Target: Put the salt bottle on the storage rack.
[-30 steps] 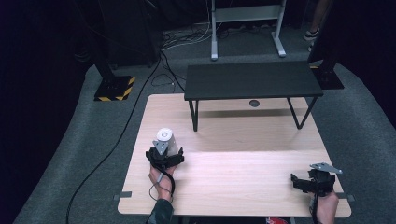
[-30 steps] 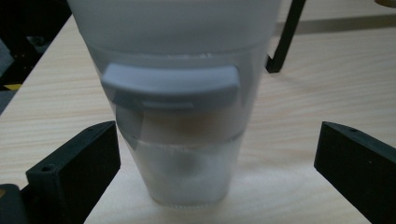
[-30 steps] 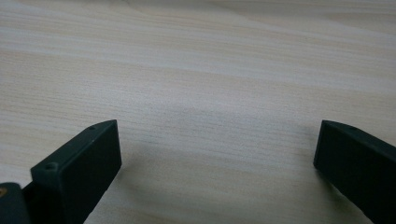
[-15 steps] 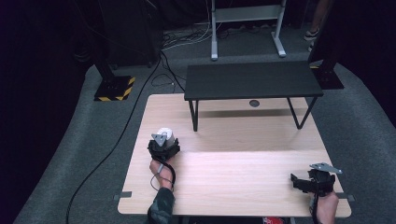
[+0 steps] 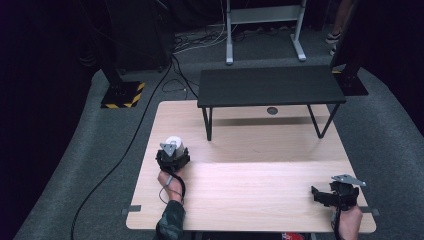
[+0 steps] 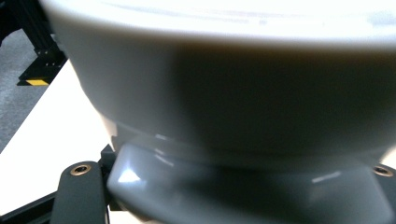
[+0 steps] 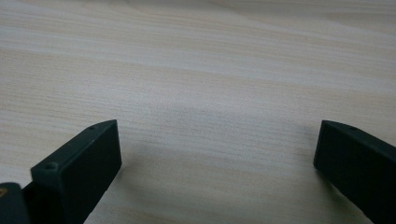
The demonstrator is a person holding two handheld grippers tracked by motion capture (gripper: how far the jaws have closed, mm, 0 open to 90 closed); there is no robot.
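White cup (image 5: pixel 175 143): round, glossy body, standing upright on the light wood worktop (image 5: pixel 260 200) near its left edge, in front of the black shelf's left leg. In the left gripper view the cup (image 6: pixel 224 84) sits on a grey base, very close and blurred.

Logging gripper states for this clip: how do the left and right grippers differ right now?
The left gripper is up against a white cup, which looms close in its own view; the right gripper has only bare table between its jaws. The right's jaws stand wide apart; the left's state cannot be told. The left sits farther forward on the table, the right near the front edge. Both are hand-held and black.
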